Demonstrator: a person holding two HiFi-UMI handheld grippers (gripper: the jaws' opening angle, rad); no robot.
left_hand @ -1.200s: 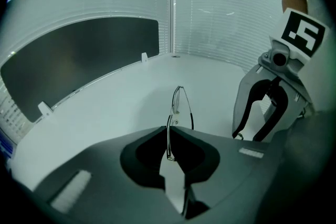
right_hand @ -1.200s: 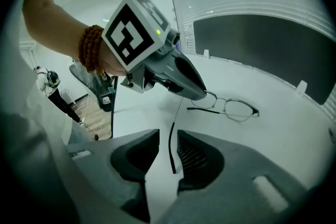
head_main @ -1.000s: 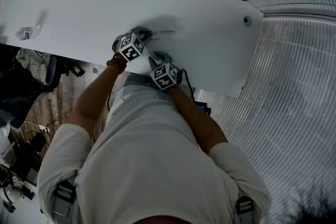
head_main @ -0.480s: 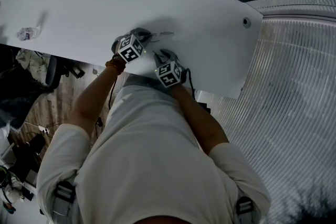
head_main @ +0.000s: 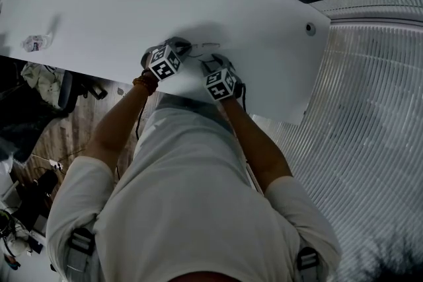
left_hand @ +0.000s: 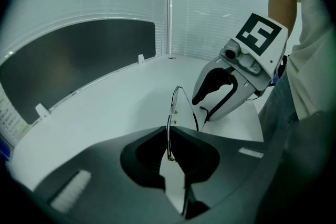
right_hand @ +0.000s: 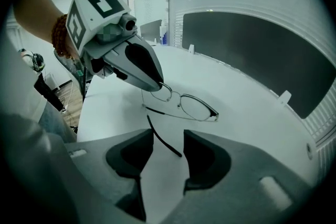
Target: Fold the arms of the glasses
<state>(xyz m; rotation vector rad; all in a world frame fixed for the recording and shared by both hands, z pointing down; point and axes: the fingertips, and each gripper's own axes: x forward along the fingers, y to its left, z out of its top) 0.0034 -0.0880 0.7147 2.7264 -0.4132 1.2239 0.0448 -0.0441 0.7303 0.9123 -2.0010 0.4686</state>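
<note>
Left gripper (left_hand: 169, 131) tight on thin-rimmed glasses (right_hand: 178, 103), one arm (right_hand: 164, 140) out.

The table (head_main: 264, 16) is showing plain white, with a dark panel (right_hand: 252, 44) running along its far edge. The glasses (right_hand: 181, 104) are showing thin dark rims. The shirt (head_main: 185, 195) is looking white.

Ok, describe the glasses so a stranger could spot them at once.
Find the white table, then its near edge where both grippers meet. The glasses sit there, pinched in the left gripper, one arm between the right gripper's opening jaws: the only clear-lensed thing there.
</note>
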